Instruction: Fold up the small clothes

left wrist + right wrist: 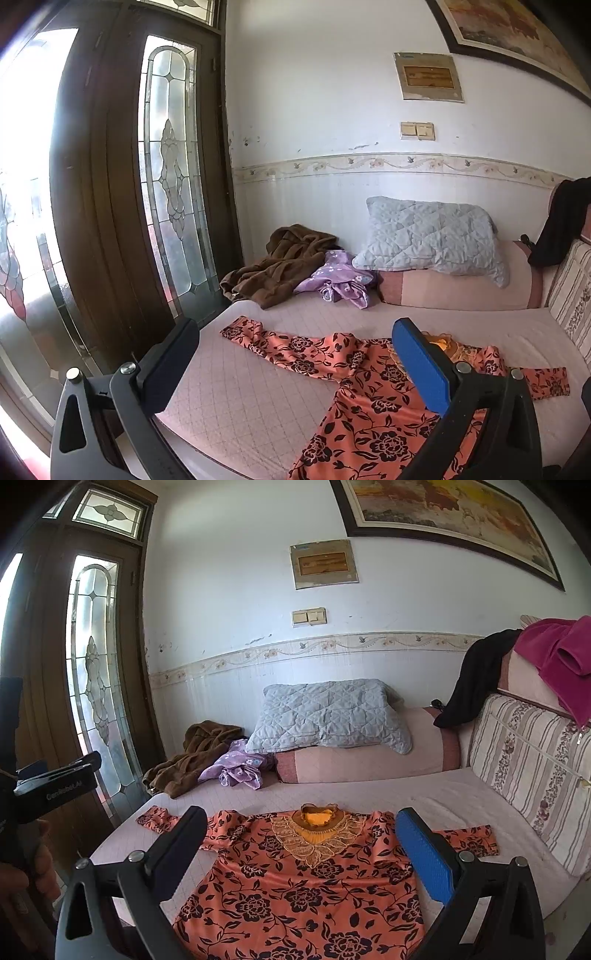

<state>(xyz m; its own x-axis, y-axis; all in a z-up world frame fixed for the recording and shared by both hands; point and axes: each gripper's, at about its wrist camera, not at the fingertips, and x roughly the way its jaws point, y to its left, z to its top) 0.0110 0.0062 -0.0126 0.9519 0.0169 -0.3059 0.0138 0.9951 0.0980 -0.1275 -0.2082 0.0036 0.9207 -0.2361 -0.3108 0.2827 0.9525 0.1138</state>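
Smooth printed cloth blouse (295,886) on matt quilted mattress cover (461,797)

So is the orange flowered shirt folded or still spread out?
Spread out: the orange shirt lies flat on the bed, both sleeves extended sideways.

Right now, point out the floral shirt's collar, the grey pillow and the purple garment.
floral shirt (317,818): right wrist view, on its yellow collar.
grey pillow (328,714): right wrist view, on its quilted middle.
purple garment (338,278): left wrist view, on its crumpled middle.
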